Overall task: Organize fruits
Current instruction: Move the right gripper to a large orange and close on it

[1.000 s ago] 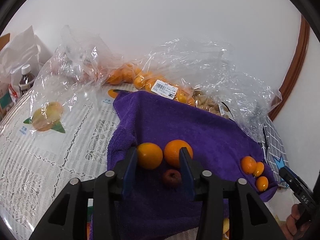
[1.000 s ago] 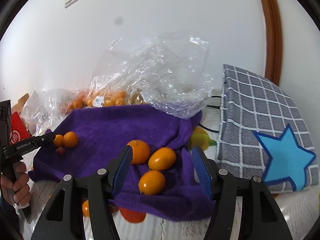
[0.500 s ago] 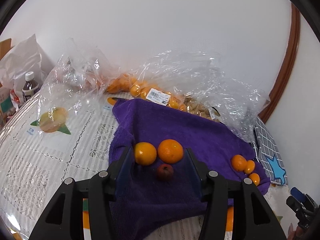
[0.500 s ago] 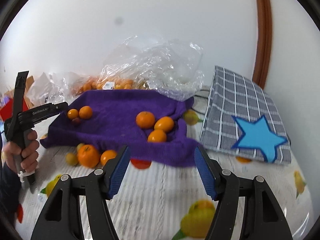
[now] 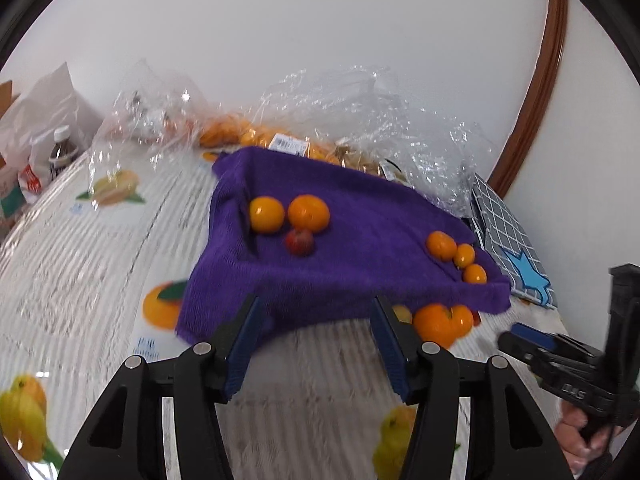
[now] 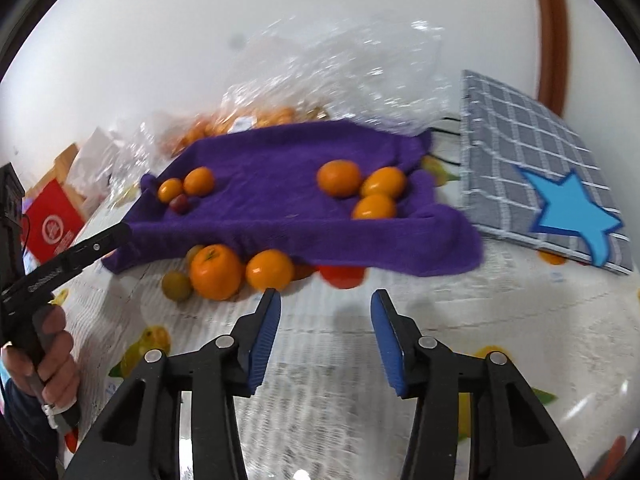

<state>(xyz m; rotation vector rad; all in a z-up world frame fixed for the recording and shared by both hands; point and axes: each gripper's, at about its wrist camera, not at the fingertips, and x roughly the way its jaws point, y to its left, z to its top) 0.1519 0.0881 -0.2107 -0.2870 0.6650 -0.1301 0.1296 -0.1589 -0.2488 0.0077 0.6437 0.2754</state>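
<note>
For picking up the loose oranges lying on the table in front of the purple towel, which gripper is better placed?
Probably the right gripper: it is open, and the loose oranges lie just ahead of its fingers. For the left gripper, they sit off to its right.

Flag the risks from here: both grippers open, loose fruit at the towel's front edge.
1. The loose oranges sit on the smooth tablecloth, partly under the purple towel hem; a nudge could roll them.
2. The small red fruit touches two oranges, so the open left gripper may knock them.
3. The open right gripper could snag the hem.
</note>
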